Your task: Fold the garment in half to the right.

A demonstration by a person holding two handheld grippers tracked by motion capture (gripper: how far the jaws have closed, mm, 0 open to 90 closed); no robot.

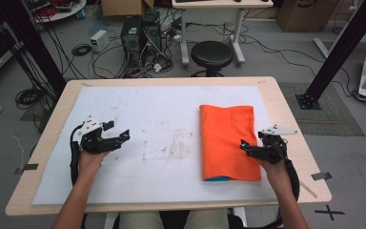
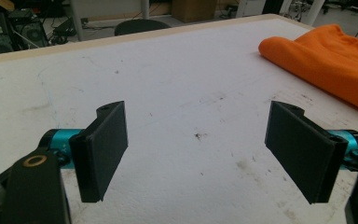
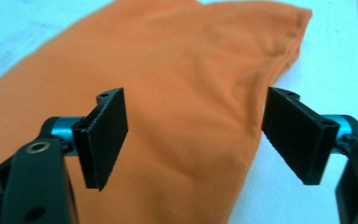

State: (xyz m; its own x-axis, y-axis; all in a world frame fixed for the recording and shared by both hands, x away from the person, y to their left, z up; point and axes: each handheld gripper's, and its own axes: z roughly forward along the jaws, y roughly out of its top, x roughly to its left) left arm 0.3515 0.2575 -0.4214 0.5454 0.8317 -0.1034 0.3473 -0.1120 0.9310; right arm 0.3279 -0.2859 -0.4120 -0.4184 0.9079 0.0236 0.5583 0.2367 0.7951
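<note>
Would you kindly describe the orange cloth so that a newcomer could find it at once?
Start at the wooden table with its white sheet. On the sheet's right half lies the orange cloth, folded into an upright rectangle, beside the open right gripper. It is the sheet's one bright item, with a blue edge at its near end.

Left tool (image 2: pixel 196 154) jaws wide apart, nothing between them, over stained white sheet (image 2: pixel 177 84) on tabletop (image 2: pixel 121 38). Folded orange cloth (image 2: pixel 326 60) lies at upper right, well apart from the jaws. Black stool (image 2: pixel 142 25) beyond far edge.
</note>
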